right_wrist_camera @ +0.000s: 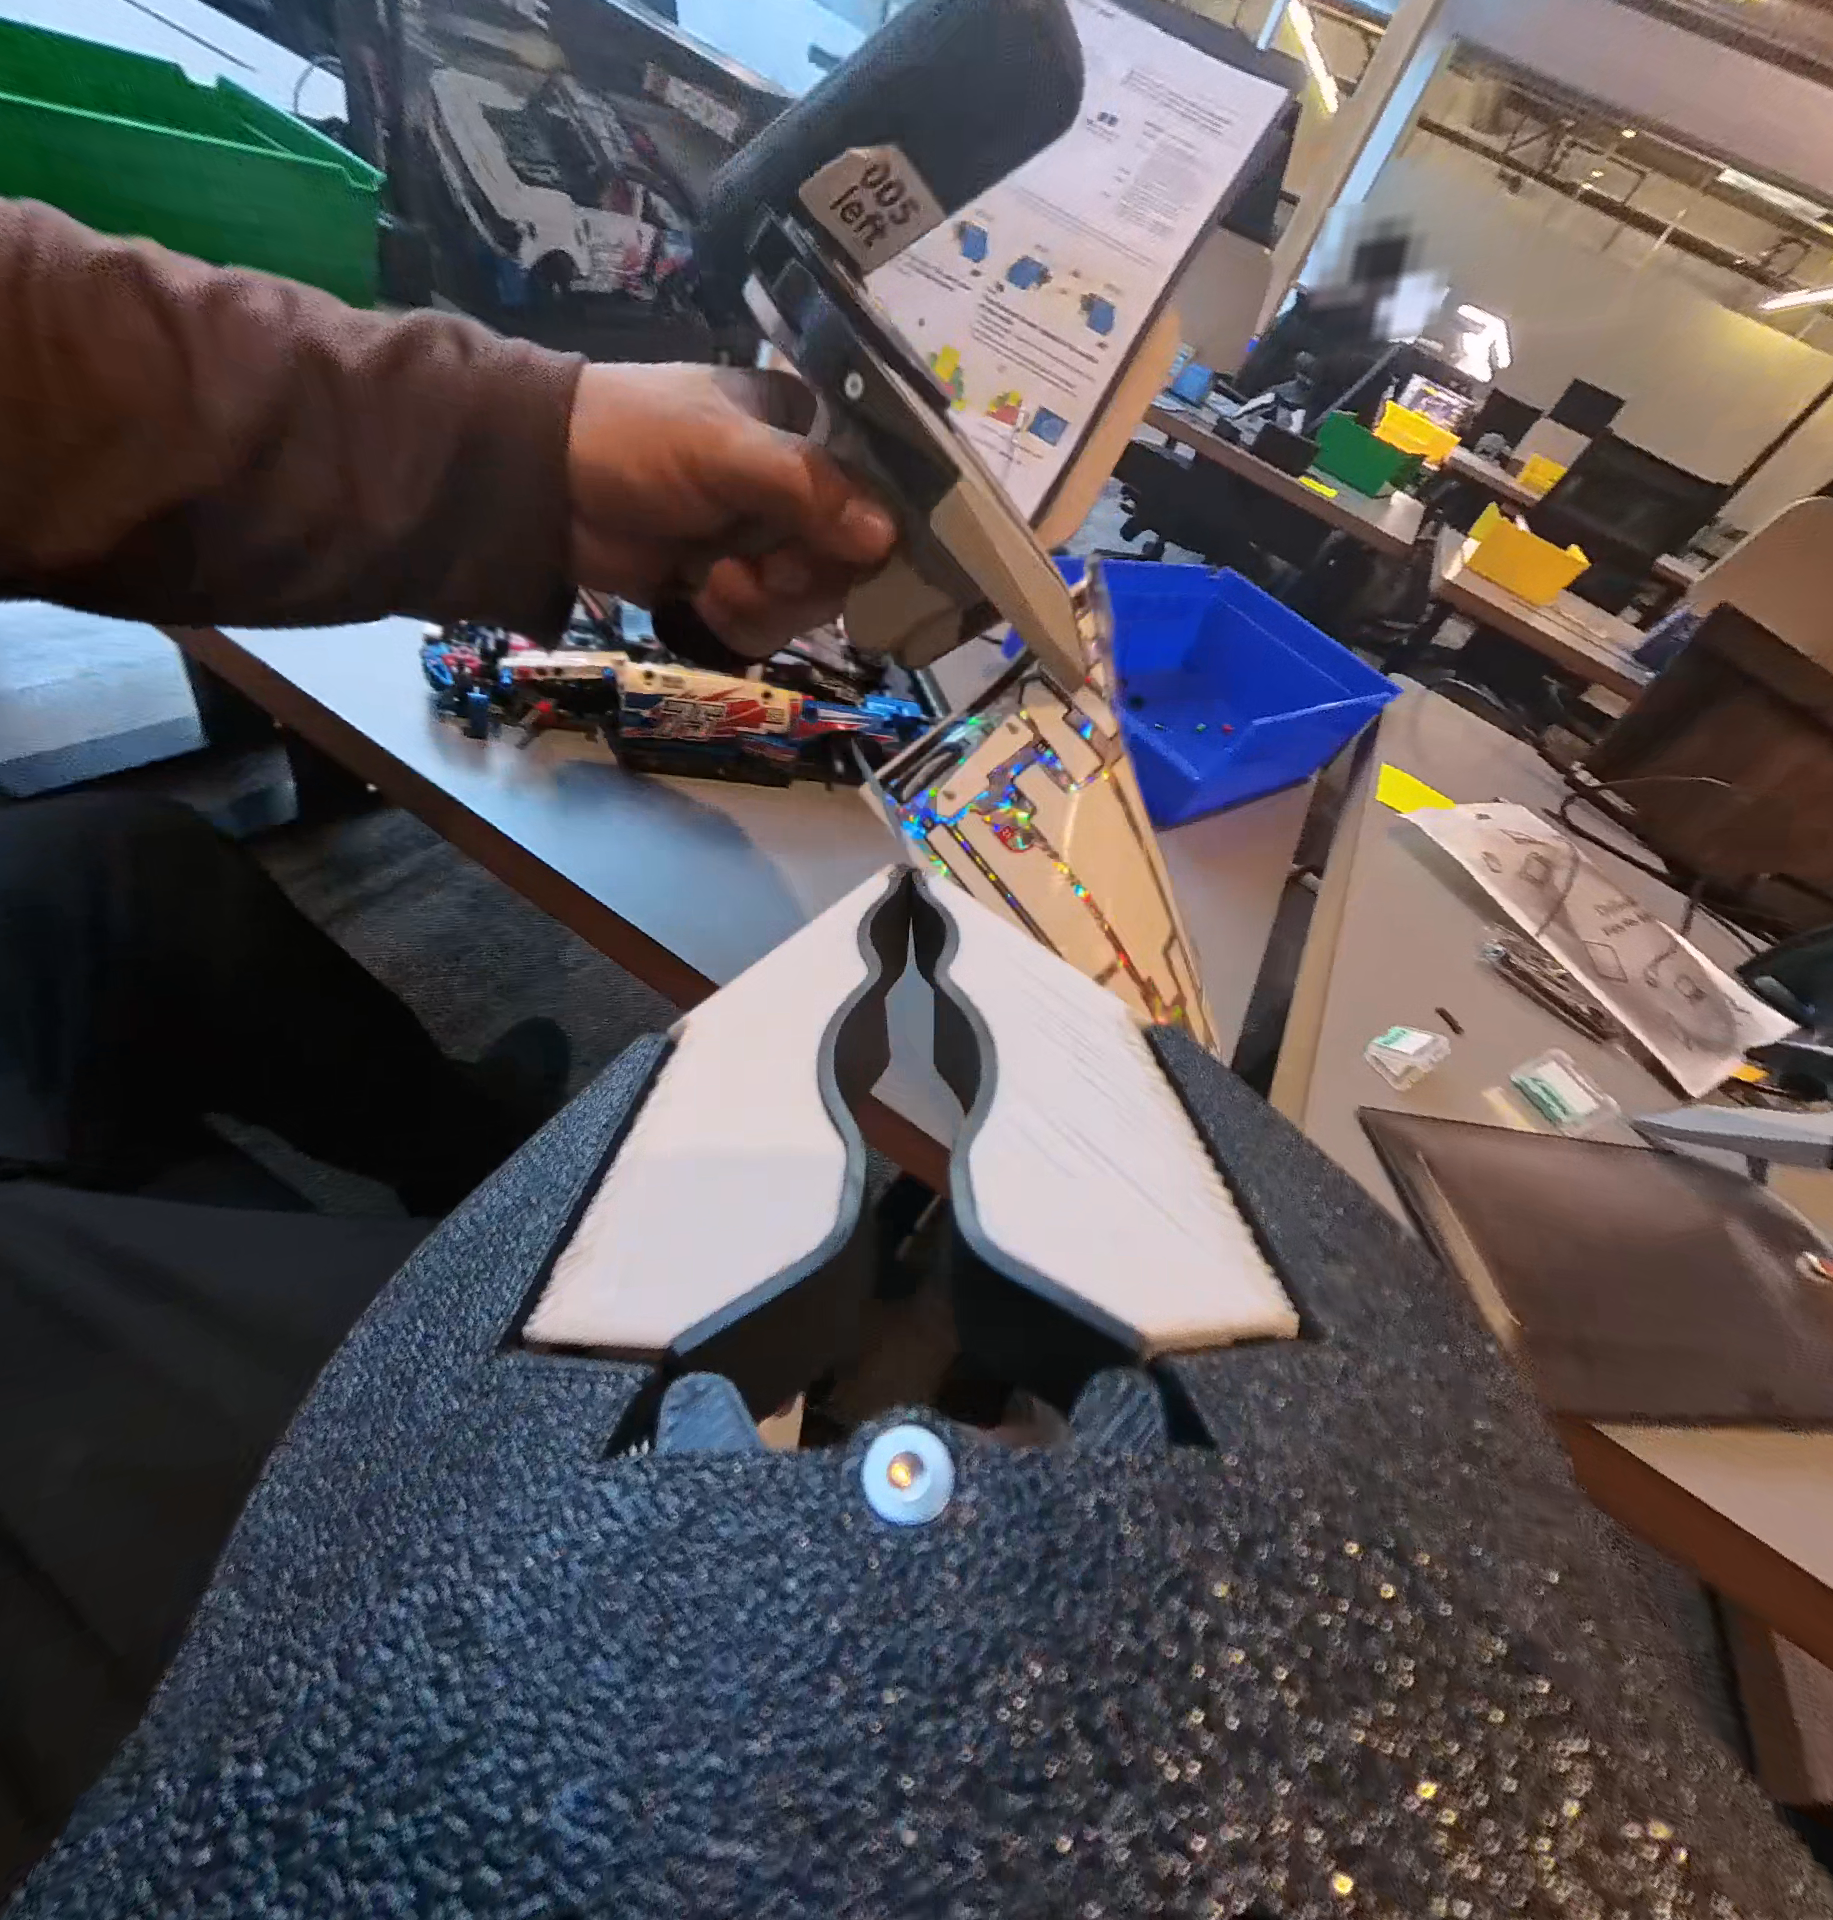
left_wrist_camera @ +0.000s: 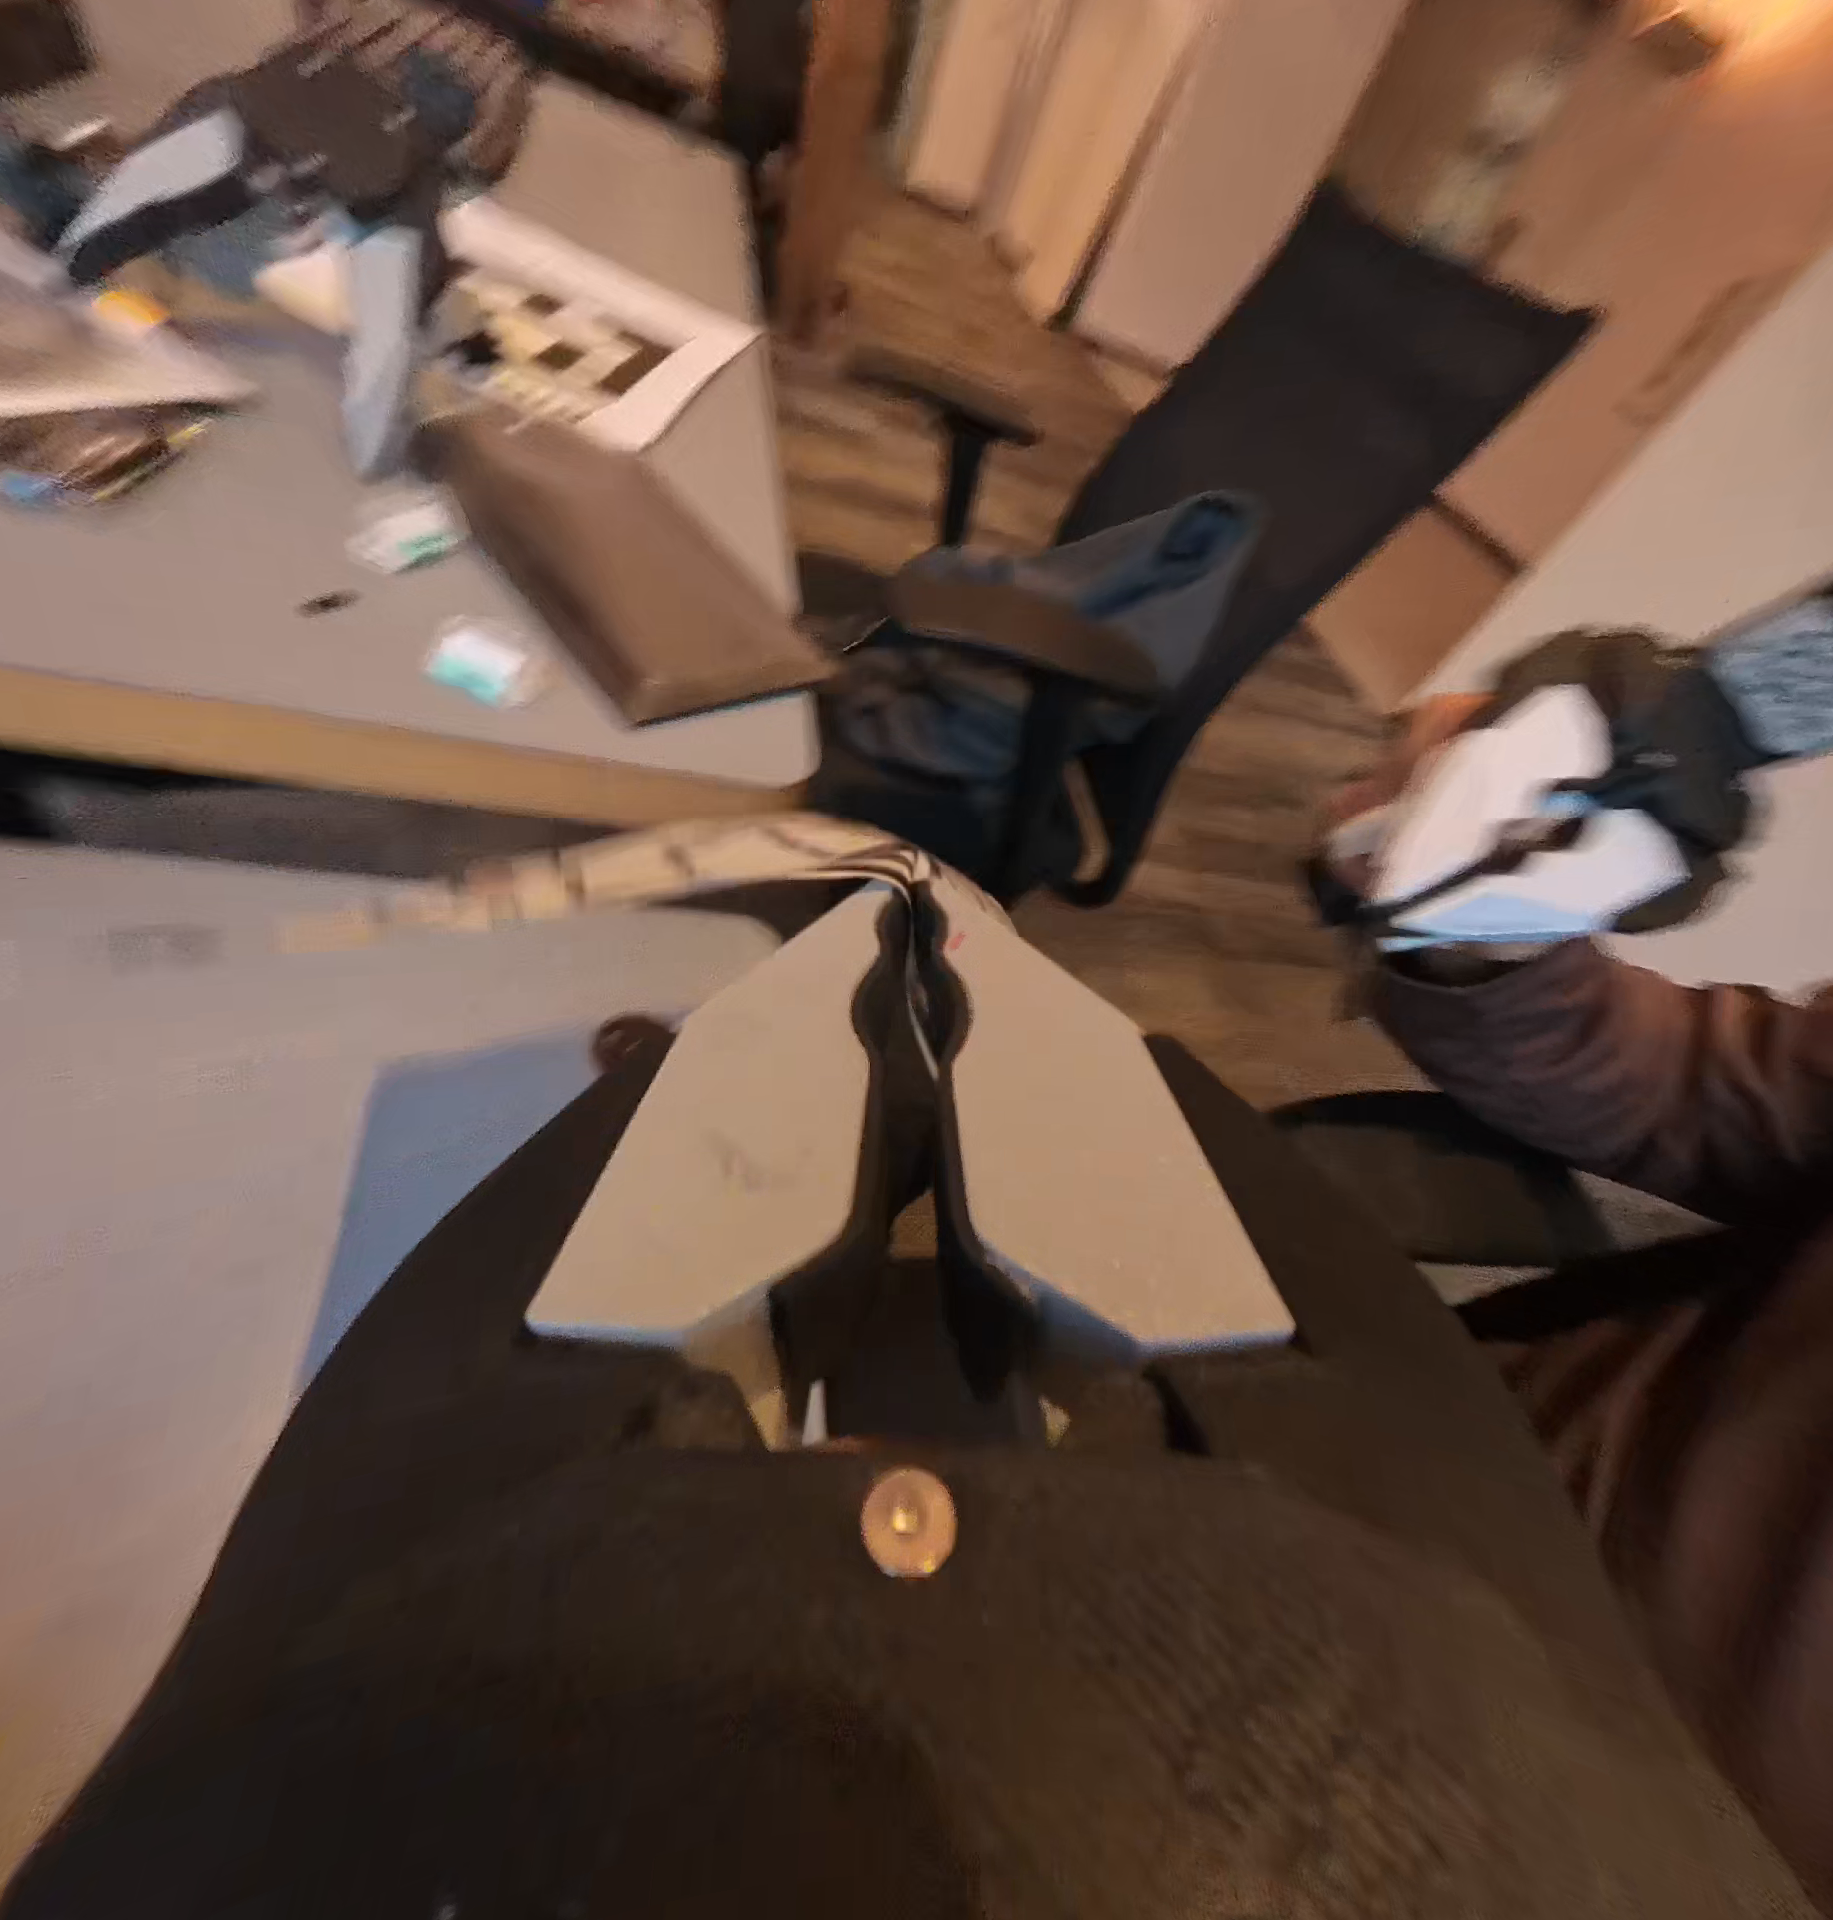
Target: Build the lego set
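Note:
My left gripper [left_wrist_camera: 907, 906] is shut on a holographic sticker sheet [left_wrist_camera: 683, 862] that runs off to the left of its tips. From the right wrist view, a hand holds the left gripper [right_wrist_camera: 1083, 665] up, and the sticker sheet [right_wrist_camera: 1057, 862] hangs from its tips above the table edge. My right gripper [right_wrist_camera: 910, 883] is shut, its tips right at the sheet's lower corner. I cannot tell if it pinches the sheet. A partly built red, white and blue lego car [right_wrist_camera: 683, 717] lies on the table behind. The right gripper [left_wrist_camera: 1514, 831] shows blurred at the right.
A blue bin [right_wrist_camera: 1234, 686] stands behind the sheet, and an instruction page [right_wrist_camera: 1099, 208] stands on a holder. A dark tablet [right_wrist_camera: 1618, 1268], small part bags [right_wrist_camera: 1405, 1049] and a printed paper [right_wrist_camera: 1598, 914] lie on the right desk. An office chair [left_wrist_camera: 1047, 644] and a box [left_wrist_camera: 621, 488] are ahead. The gap from one gripper's tips to the other's is roughly 12 cm.

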